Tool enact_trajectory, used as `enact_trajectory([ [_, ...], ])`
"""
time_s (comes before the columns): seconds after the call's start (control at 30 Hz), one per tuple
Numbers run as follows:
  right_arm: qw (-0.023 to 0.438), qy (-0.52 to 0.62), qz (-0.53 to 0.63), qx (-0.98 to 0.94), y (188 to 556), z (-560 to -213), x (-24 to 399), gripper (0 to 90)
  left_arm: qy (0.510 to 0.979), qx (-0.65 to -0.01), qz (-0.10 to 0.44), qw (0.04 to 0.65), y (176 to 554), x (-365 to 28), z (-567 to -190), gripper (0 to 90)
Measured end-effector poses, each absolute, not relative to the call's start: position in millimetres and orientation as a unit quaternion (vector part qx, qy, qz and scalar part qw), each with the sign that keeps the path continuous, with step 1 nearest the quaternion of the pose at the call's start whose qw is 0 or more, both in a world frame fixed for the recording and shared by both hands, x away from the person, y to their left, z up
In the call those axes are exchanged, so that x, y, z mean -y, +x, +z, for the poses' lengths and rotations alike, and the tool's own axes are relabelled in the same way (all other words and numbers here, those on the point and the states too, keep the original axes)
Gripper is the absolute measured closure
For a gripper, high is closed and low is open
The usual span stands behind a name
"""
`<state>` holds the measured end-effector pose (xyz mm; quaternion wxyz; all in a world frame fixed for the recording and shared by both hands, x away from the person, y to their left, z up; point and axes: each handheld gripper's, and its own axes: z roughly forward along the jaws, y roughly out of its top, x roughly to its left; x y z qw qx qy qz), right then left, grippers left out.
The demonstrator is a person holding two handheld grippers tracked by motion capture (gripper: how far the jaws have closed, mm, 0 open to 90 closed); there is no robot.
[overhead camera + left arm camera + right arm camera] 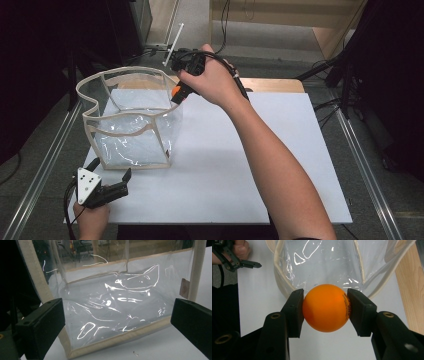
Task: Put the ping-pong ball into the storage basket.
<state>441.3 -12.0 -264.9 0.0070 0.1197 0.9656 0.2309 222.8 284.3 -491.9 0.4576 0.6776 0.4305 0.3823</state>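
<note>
While clamped between right claw (325,311) pads: orange ping-pong ball (326,308), above clear plastic bag's (131,131) rim; left claw (111,181) wide open, holding nothing, on desk (240,165)

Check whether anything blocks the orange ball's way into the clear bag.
Nothing visible does. The right gripper holds the orange ball above the near rim of the clear plastic bag, whose beige-trimmed mouth stands open and upward. The bag looks empty. The left gripper waits open on the white board, beside the bag.
</note>
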Motion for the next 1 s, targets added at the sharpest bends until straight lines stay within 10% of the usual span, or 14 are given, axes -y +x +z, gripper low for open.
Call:
enact_trajectory([
  [1.0,0.005,0.108,0.226,-0.968,445,-276,-16,47.9,0.678,-0.431,0.381,0.458,223,-284,-492,0.0],
])
